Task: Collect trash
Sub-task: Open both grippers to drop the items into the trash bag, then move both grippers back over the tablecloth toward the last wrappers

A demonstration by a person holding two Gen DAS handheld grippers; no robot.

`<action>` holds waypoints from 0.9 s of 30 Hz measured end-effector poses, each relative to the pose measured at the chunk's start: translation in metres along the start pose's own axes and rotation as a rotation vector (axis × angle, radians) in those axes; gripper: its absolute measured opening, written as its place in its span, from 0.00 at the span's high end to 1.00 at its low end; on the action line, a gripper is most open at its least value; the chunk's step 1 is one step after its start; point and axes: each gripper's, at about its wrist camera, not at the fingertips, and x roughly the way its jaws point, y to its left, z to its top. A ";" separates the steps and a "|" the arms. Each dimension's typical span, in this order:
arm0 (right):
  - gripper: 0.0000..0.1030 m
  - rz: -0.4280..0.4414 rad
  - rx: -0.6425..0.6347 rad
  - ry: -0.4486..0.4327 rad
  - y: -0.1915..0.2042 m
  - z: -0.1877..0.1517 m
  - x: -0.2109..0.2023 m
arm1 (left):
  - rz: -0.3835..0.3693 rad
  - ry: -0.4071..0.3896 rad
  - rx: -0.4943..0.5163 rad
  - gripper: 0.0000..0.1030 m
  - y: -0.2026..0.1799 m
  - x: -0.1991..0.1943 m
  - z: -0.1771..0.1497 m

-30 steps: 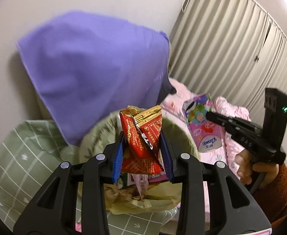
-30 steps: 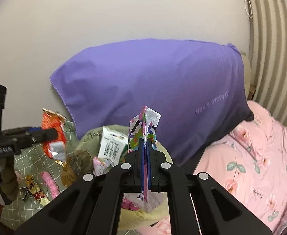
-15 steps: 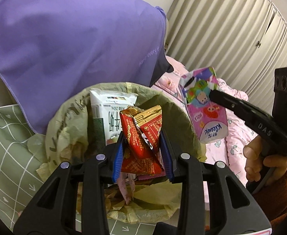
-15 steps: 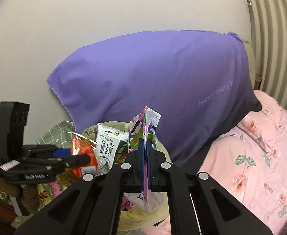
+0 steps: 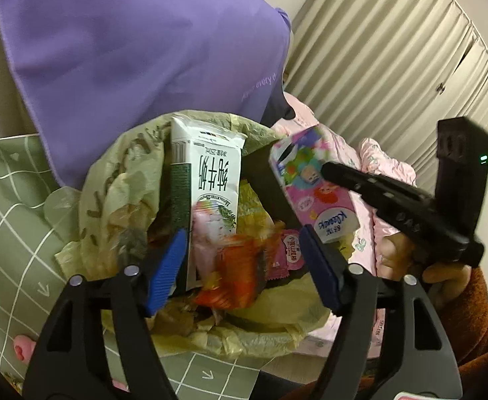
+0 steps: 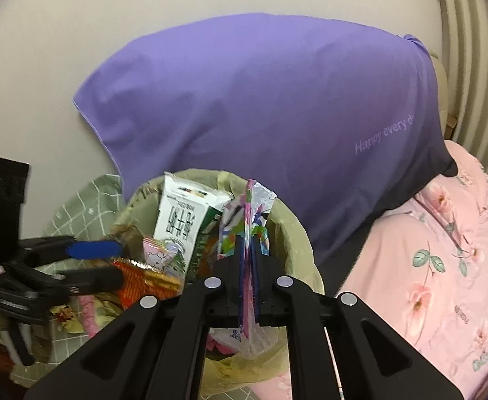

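Now the scene is being dominated by the purple pillow (image 6: 263,113), which is leaning against the far wall above the pink floral bed (image 6: 443,266) on the right. Just near of it, the trash bin (image 5: 117,180), lined with a yellowish bag, is being filled: a white carton (image 5: 210,180) is standing upright inside among smaller wrappers.

The change since half a second ago is being shown at the left tool (image 5: 244,266): its blue pads, then clamped on the red snack wrapper (image 5: 234,276), are now being held wide apart, and the wrapper, blurred, is being dropped between them into the bin. That piece is judged as delivered.

The right tool (image 6: 247,266) is being kept closed tight on the pink tissue packet (image 5: 310,193), which is being held over the bin's right rim, not yet released. Its release is judged to be the next step.
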 end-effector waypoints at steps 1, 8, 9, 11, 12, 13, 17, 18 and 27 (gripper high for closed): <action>0.76 -0.005 0.001 0.002 0.001 -0.001 0.001 | 0.005 -0.008 -0.001 0.33 0.000 -0.005 -0.001; 0.67 -0.014 -0.007 -0.004 0.012 -0.007 0.002 | 0.134 -0.119 -0.018 0.32 0.010 -0.055 -0.014; 0.67 -0.013 -0.010 -0.008 0.015 -0.007 0.001 | 0.155 -0.129 -0.018 0.32 0.012 -0.063 -0.019; 0.67 -0.014 -0.025 -0.020 0.023 -0.007 -0.002 | 0.208 -0.148 -0.022 0.32 0.017 -0.078 -0.028; 0.67 -0.012 -0.036 -0.026 0.029 -0.007 -0.003 | 0.224 -0.152 -0.024 0.32 0.018 -0.083 -0.030; 0.67 -0.008 -0.043 -0.032 0.034 -0.006 -0.003 | 0.247 -0.159 -0.026 0.32 0.020 -0.090 -0.036; 0.66 0.021 -0.082 -0.043 0.059 -0.005 -0.002 | 0.333 -0.181 -0.026 0.32 0.029 -0.114 -0.054; 0.66 0.027 -0.094 -0.046 0.065 -0.004 -0.002 | 0.345 -0.184 -0.031 0.32 0.033 -0.117 -0.056; 0.65 0.170 -0.218 -0.055 0.142 -0.007 0.002 | 0.443 -0.208 -0.171 0.32 0.086 -0.168 -0.114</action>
